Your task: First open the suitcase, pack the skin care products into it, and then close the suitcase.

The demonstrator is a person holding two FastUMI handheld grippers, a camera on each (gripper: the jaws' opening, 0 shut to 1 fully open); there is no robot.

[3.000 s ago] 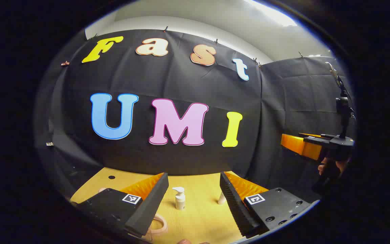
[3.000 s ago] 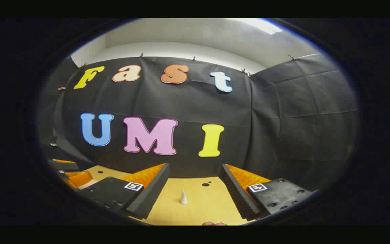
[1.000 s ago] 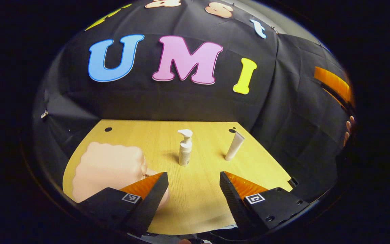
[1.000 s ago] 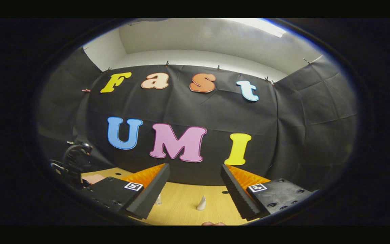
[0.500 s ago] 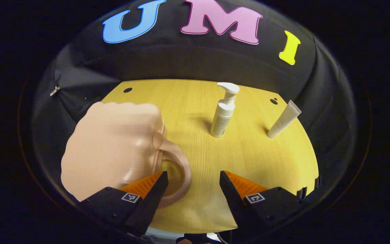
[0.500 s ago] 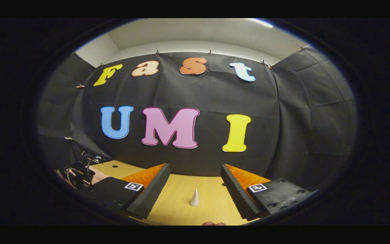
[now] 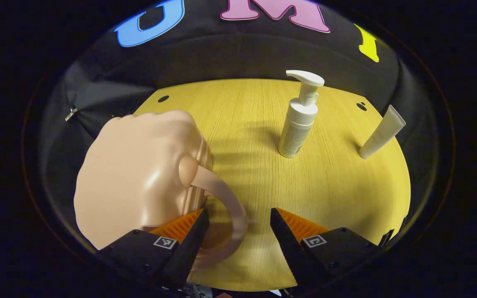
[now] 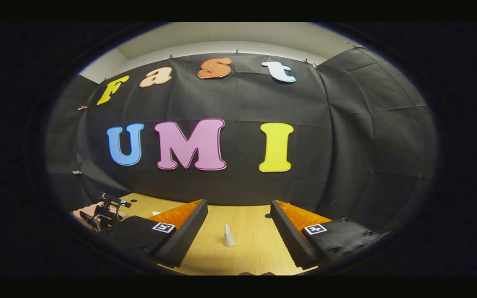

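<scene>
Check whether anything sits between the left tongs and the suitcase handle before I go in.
Nothing visible does. The left tongs are open with the suitcase handle looping up between the fingers. The pump bottle and tube stand farther back on the table.

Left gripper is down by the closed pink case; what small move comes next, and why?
Probably ease the left gripper a little lower and forward, then close on the curved handle of the peach-pink hard-shell suitcase. Its jaws are open with the handle loop between them, and the case looks shut, so opening comes before the pump bottle.
</scene>
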